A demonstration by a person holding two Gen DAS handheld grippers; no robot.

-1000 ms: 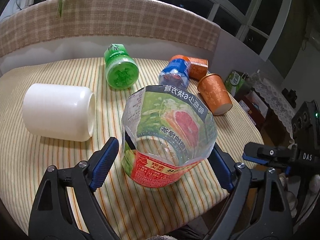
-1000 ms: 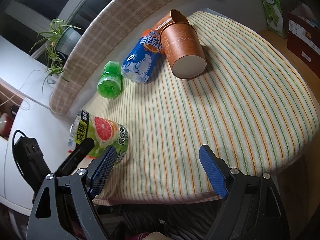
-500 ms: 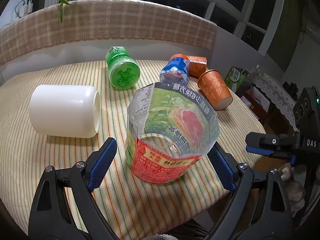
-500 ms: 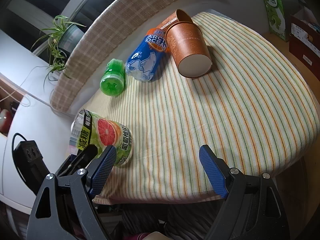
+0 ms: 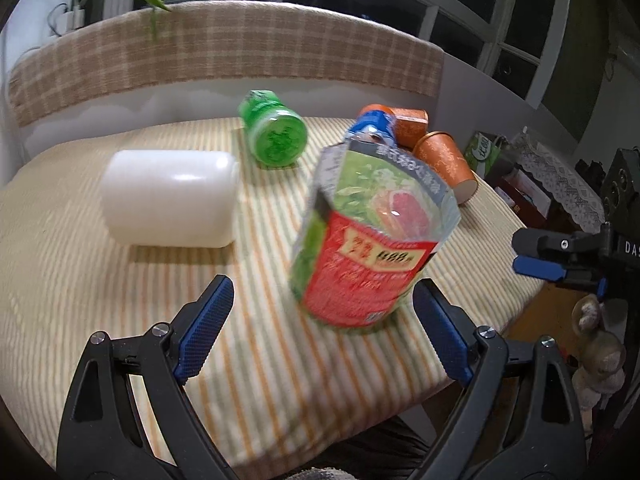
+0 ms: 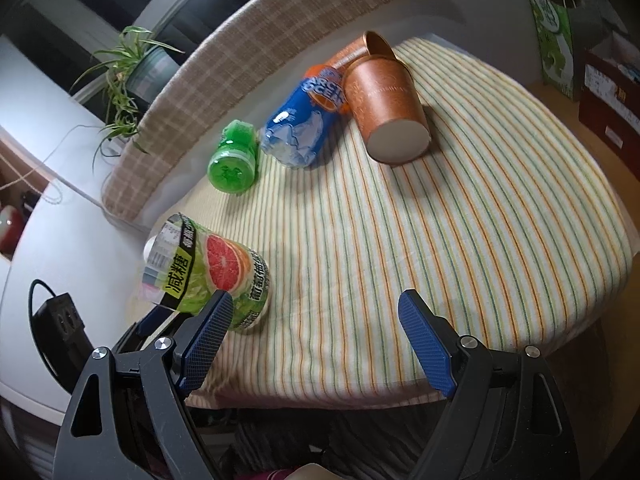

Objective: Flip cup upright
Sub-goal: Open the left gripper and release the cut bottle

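Observation:
A clear cut-bottle cup with a green, red and grapefruit label [image 5: 368, 240] stands nearly upright, open end up, near the table's front edge; it also shows in the right wrist view [image 6: 212, 272]. My left gripper [image 5: 320, 332] is open, its fingers apart from the cup and just short of it. My right gripper [image 6: 314, 340] is open and empty over the front edge of the striped cloth [image 6: 460, 232]. The right gripper shows at the right of the left wrist view [image 5: 540, 256].
A white cup [image 5: 172, 200] lies on its side at left. A green cup [image 5: 276, 136], a blue bottle cup [image 6: 304, 120] and two orange paper cups [image 6: 384, 108] lie at the back. A checked ledge [image 5: 224, 52] borders the table.
The labelled cup has gone from lying tilted between my left fingers to standing nearly upright. My left gripper has drawn back from it. The right gripper has barely moved.

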